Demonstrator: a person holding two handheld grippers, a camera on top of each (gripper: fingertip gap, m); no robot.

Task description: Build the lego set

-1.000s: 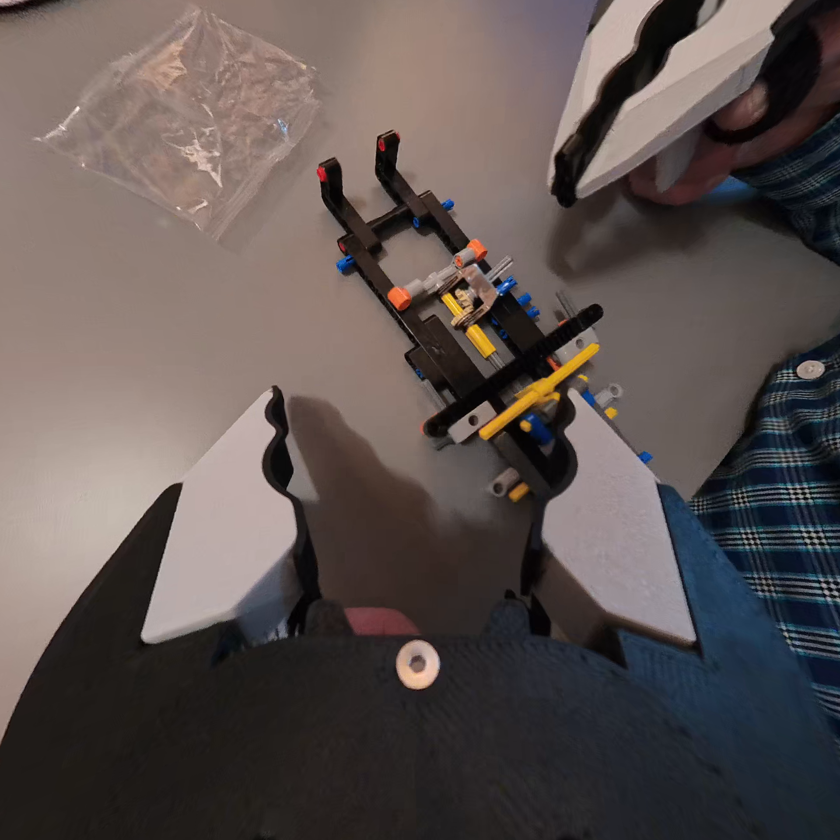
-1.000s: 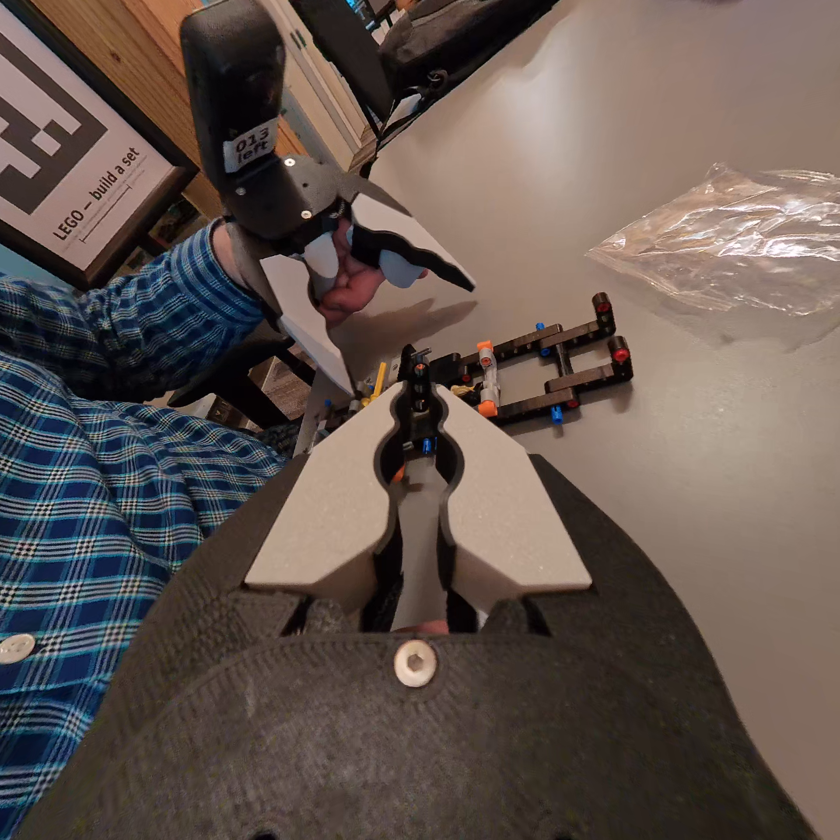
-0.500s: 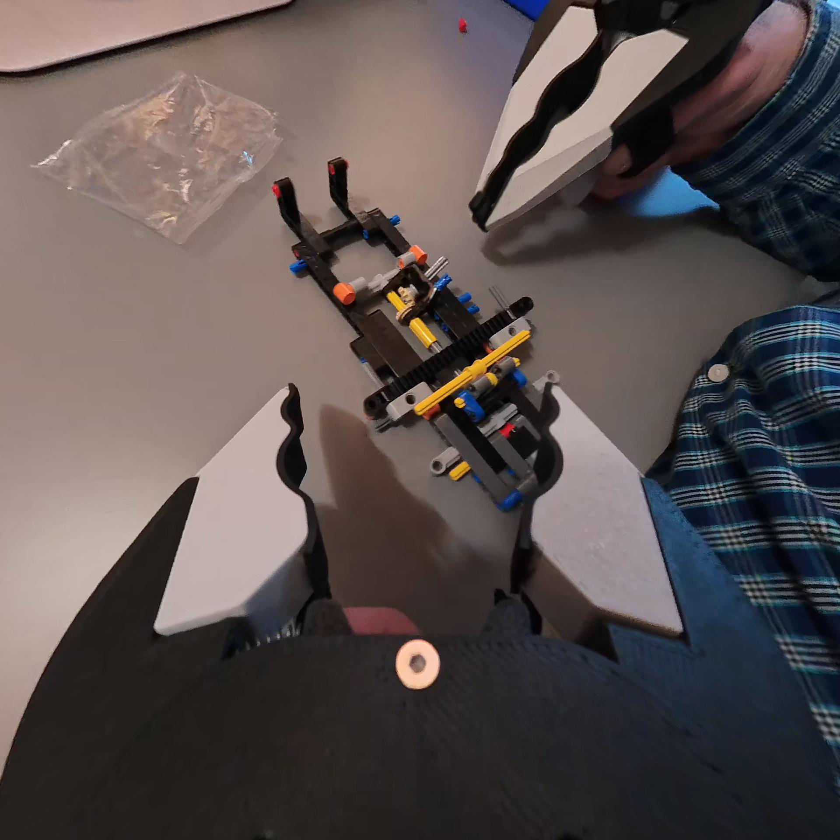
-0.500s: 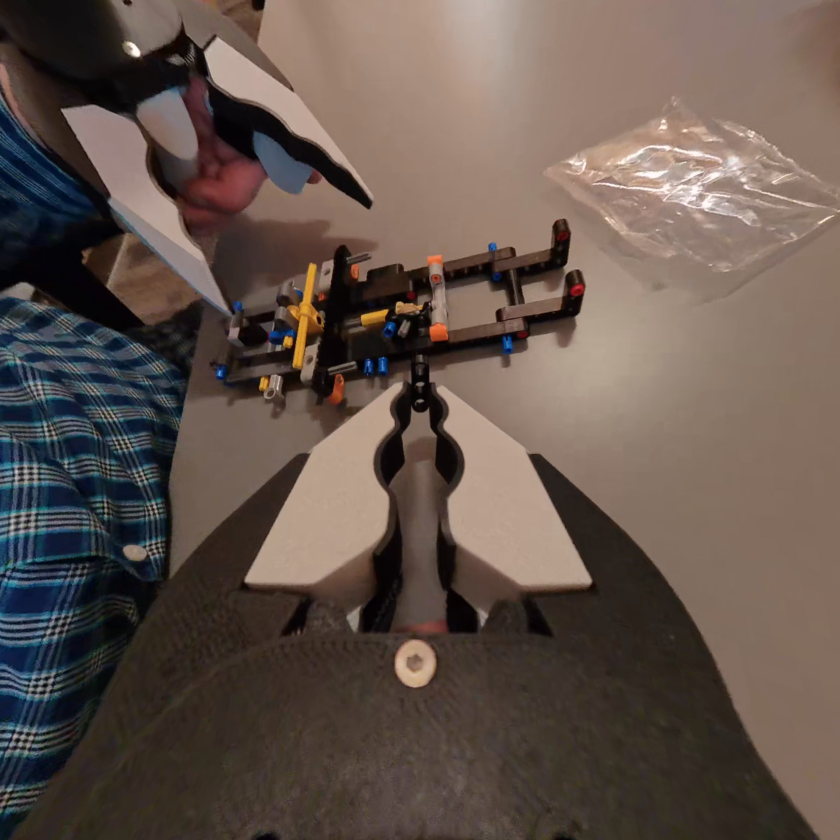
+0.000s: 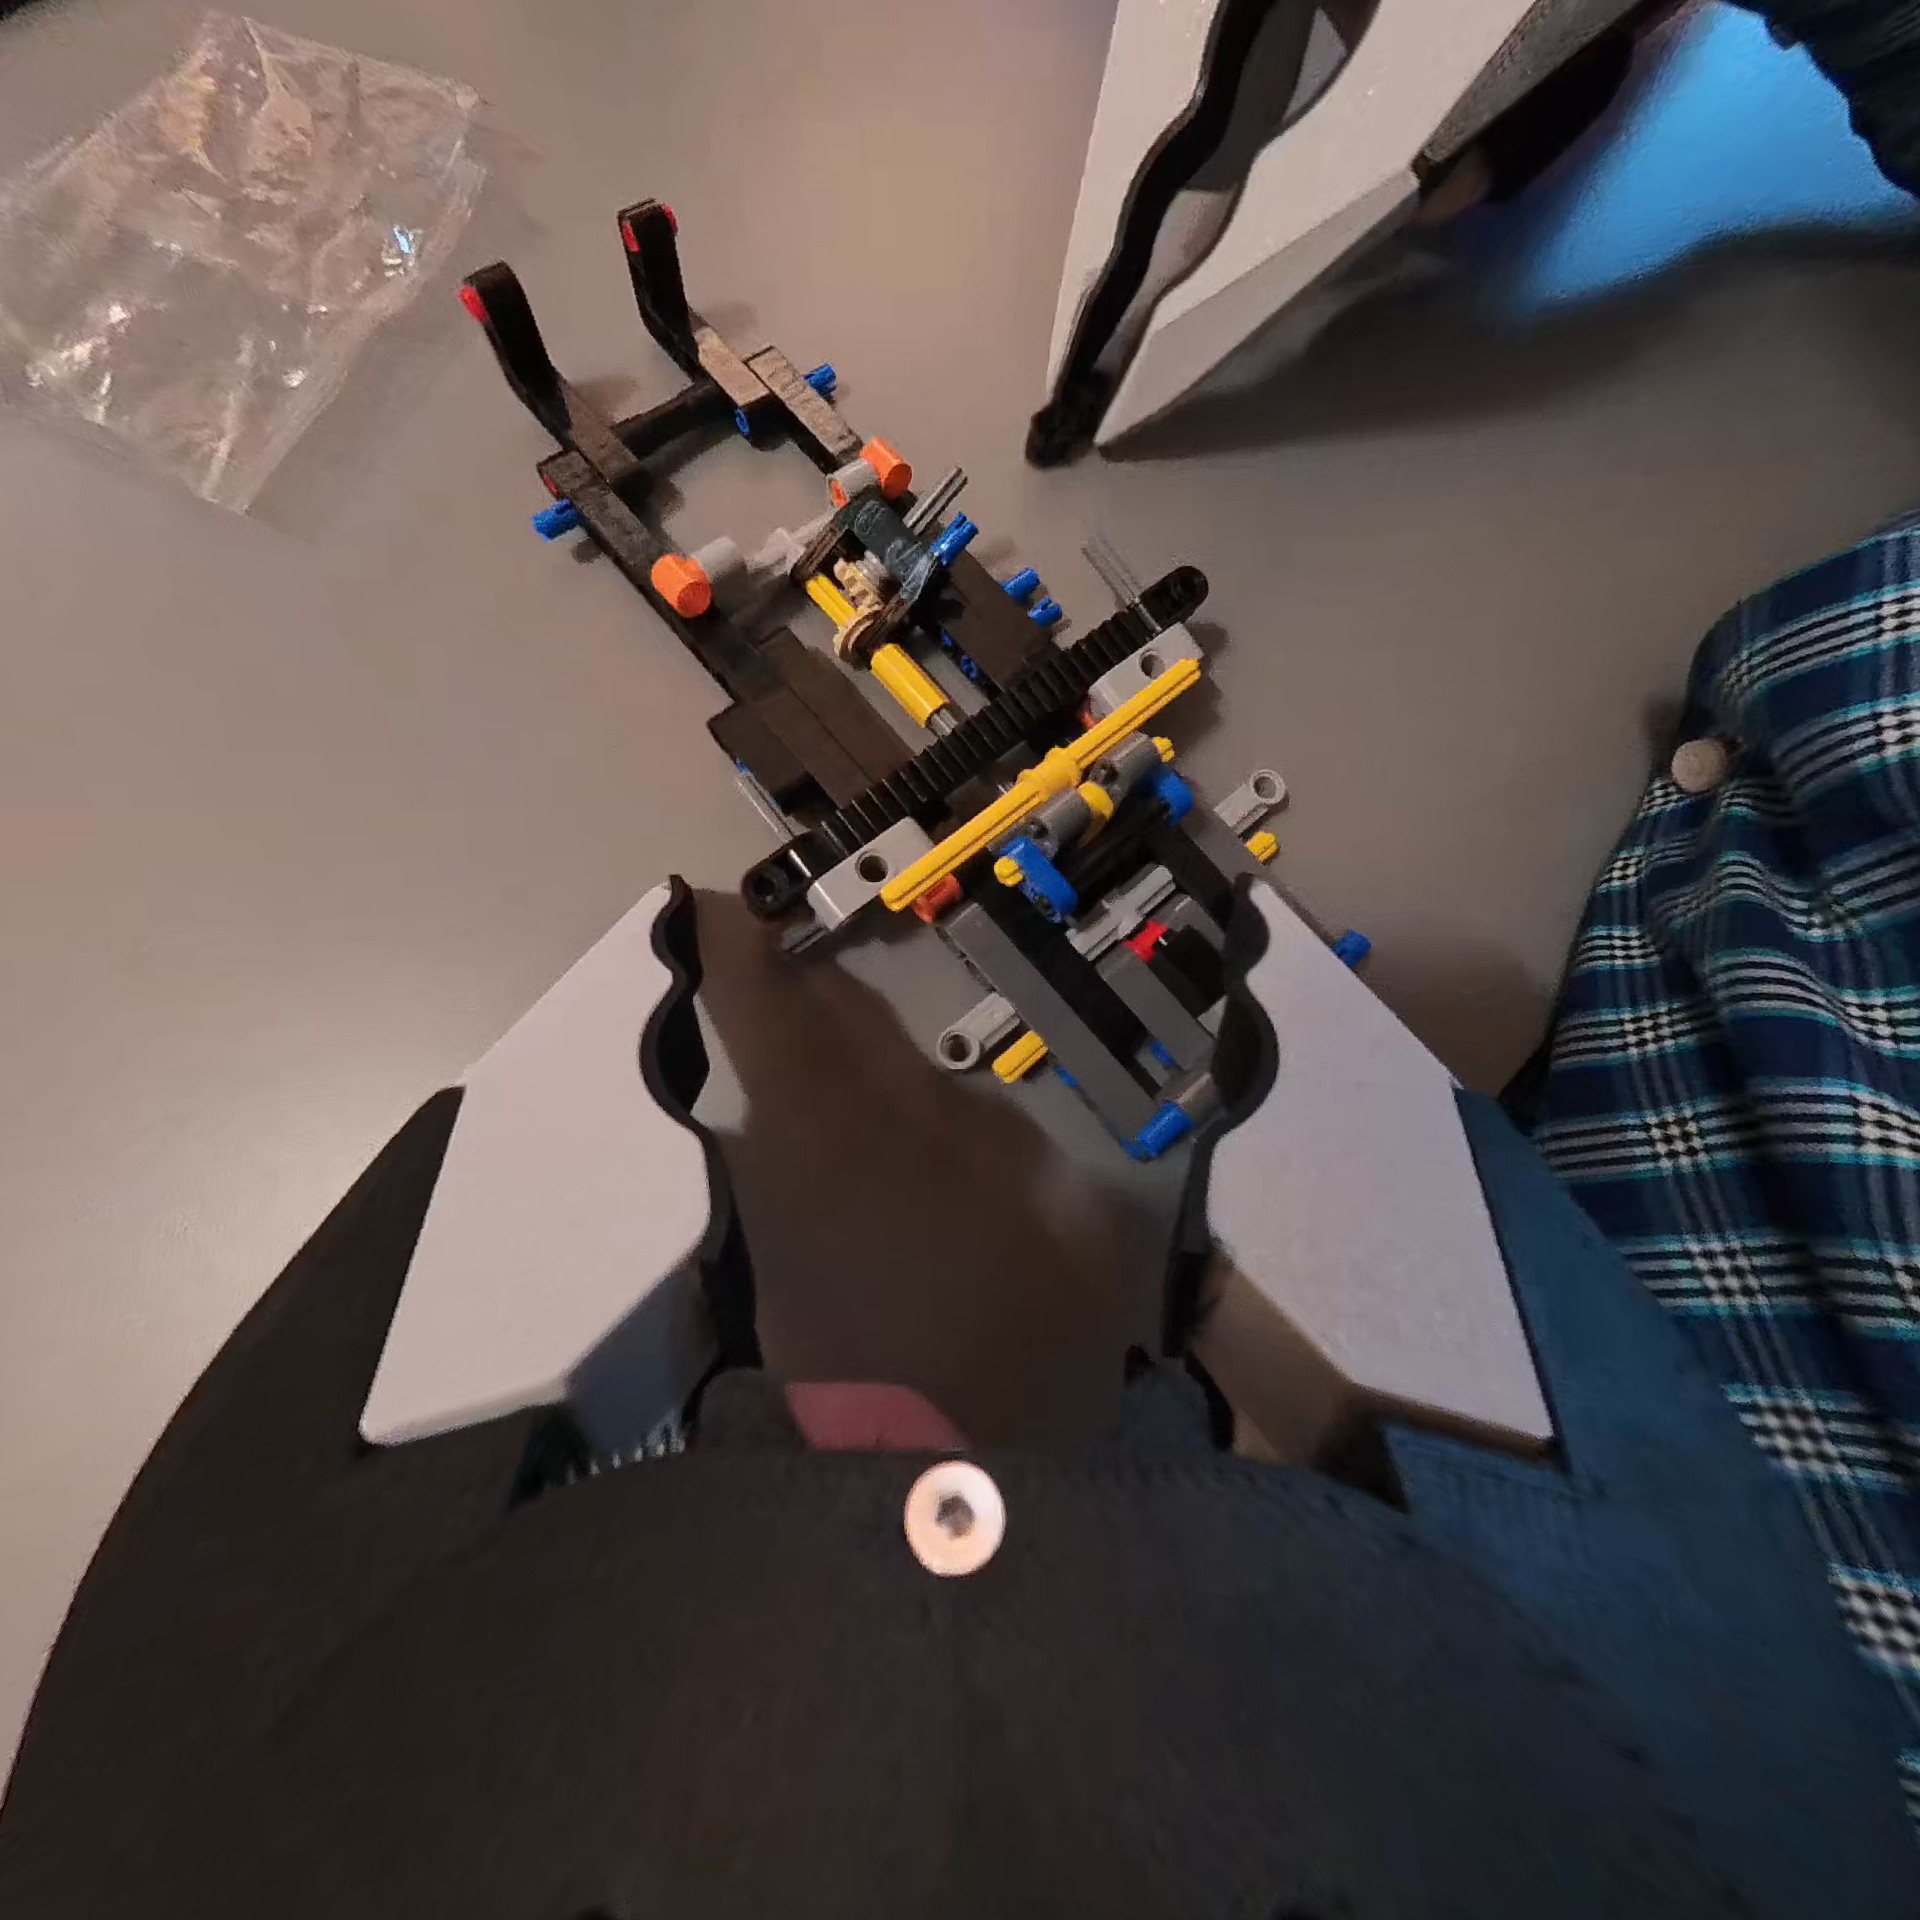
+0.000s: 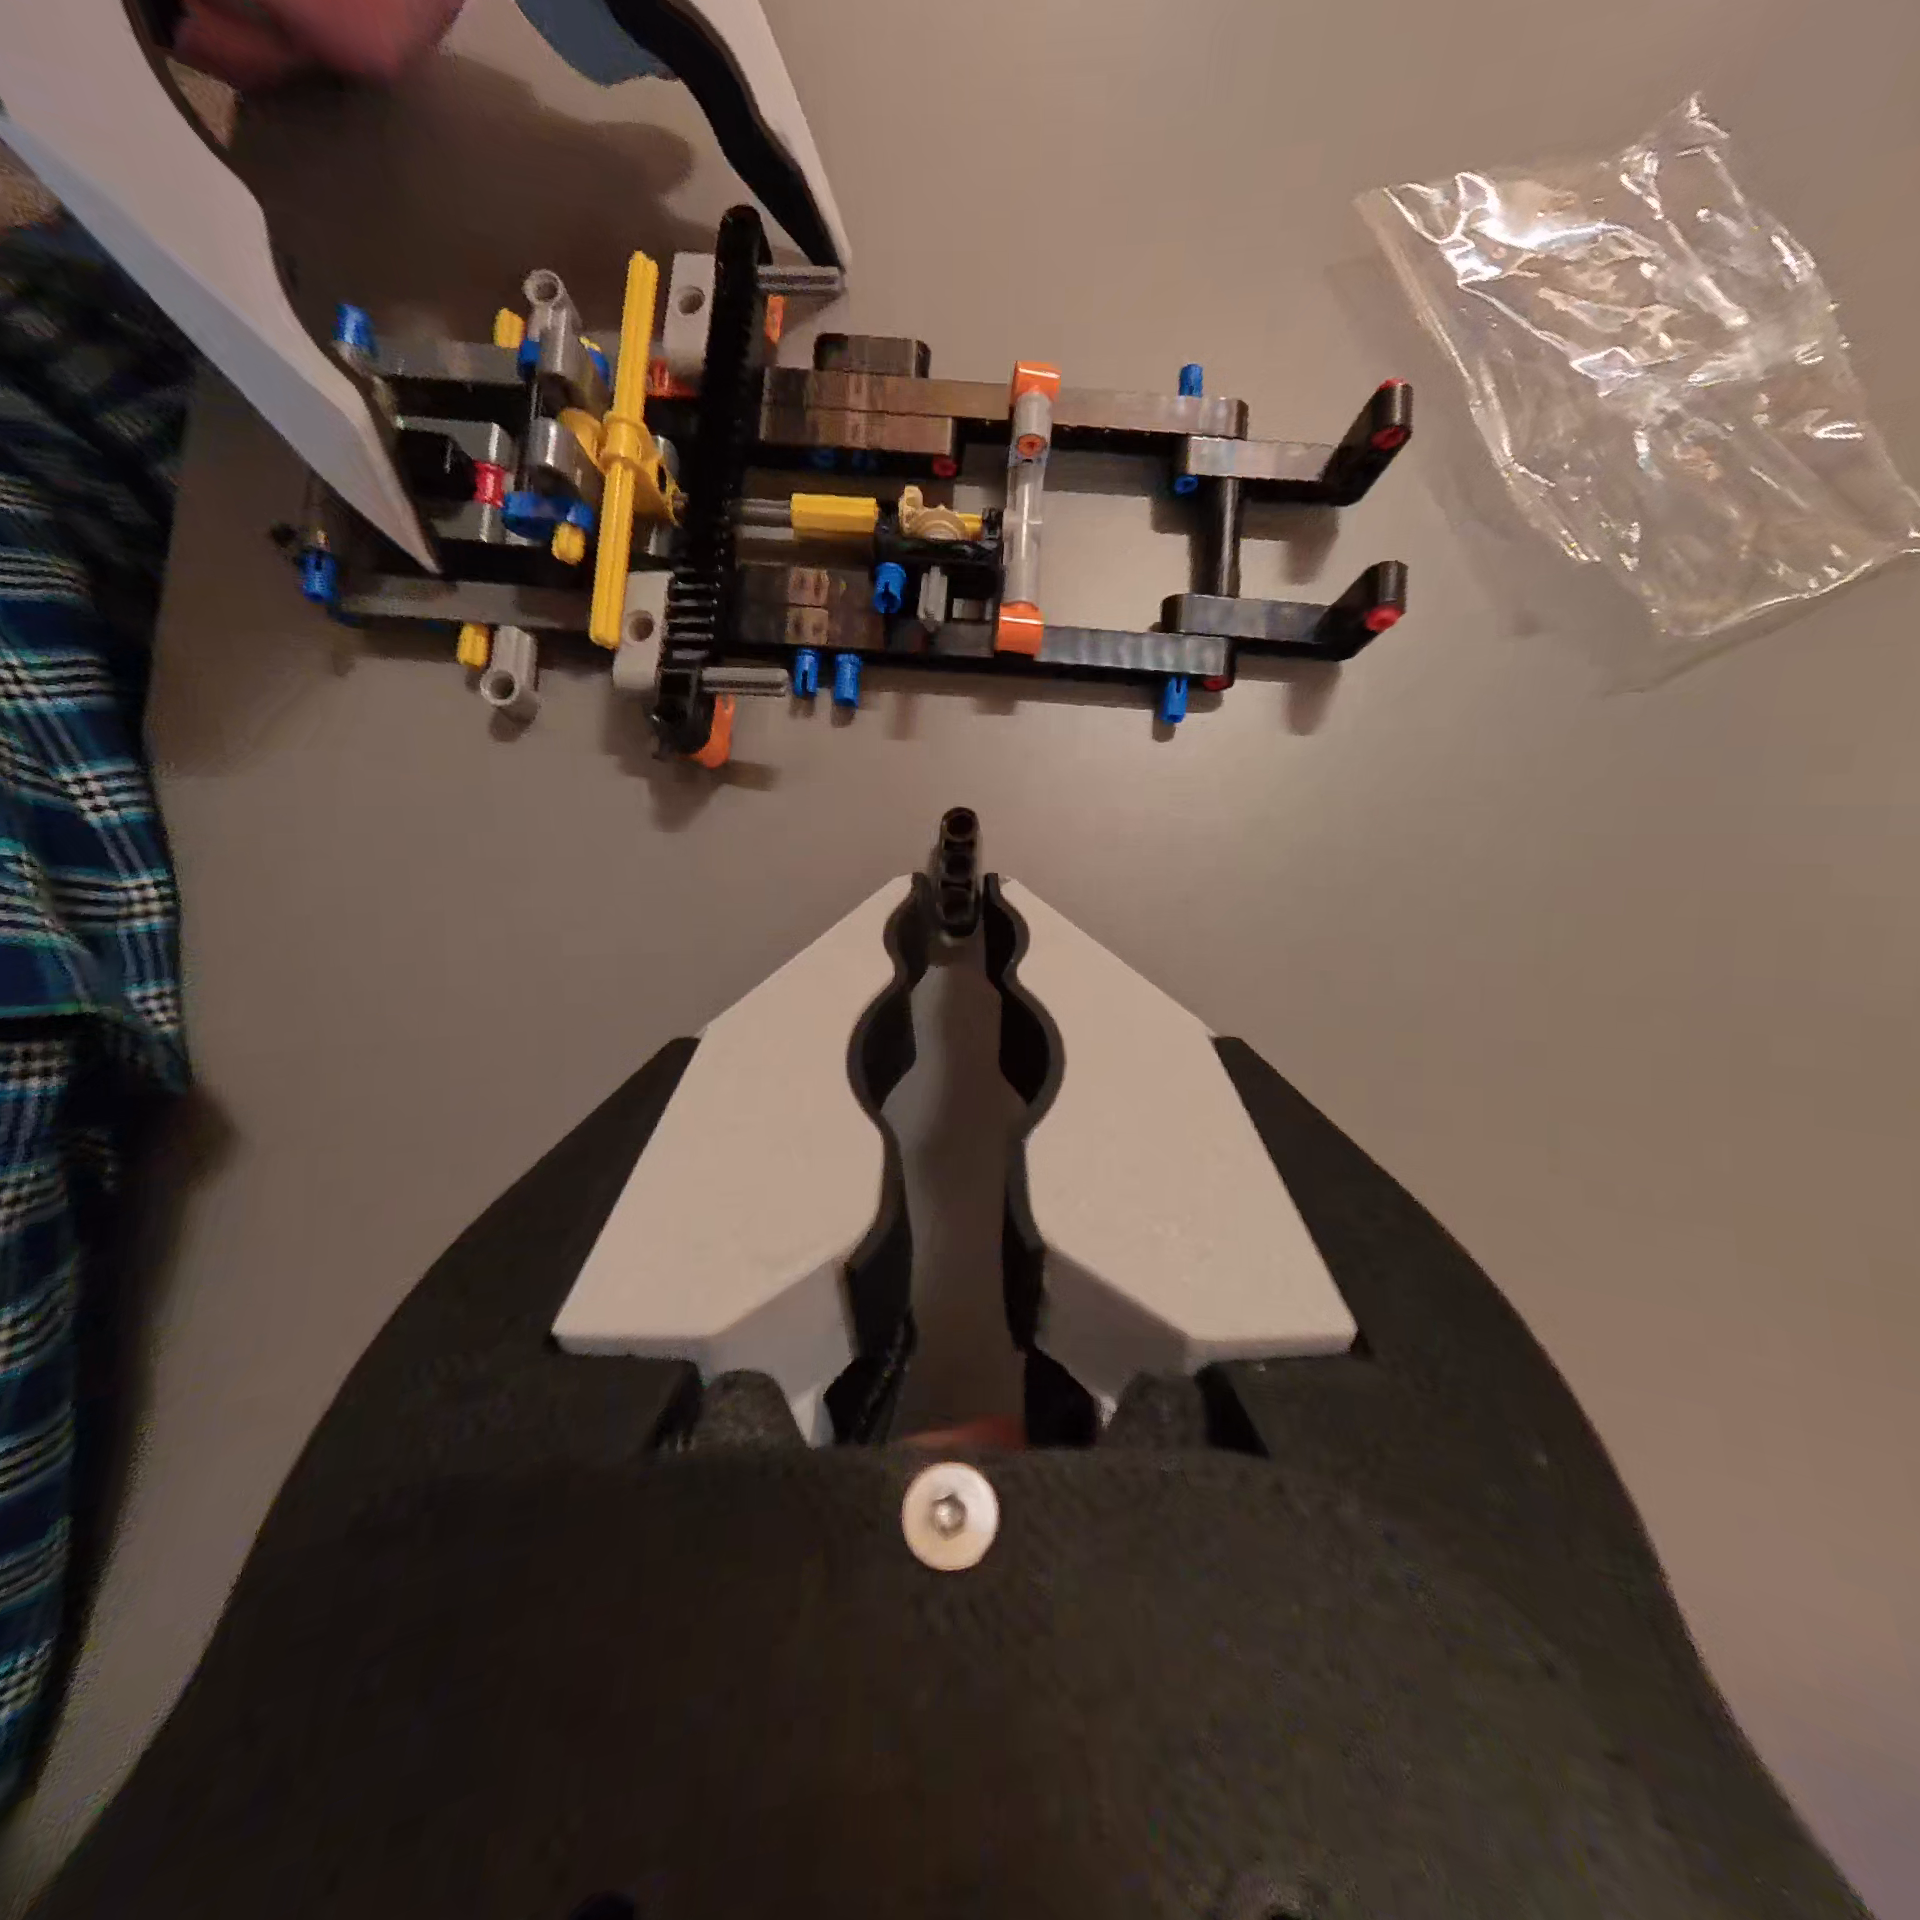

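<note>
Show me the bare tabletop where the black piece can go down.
Free: the table between the right gripper, shut on the black piece, and the chassis; also below the plastic bag. Crowded: the chassis's left end, where the open left gripper straddles it.

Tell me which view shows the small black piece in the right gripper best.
The right wrist view: the black piece pokes out from the right gripper, shut on it, holes visible. The left wrist view shows only a dark tip, too blurred to identify.
</note>
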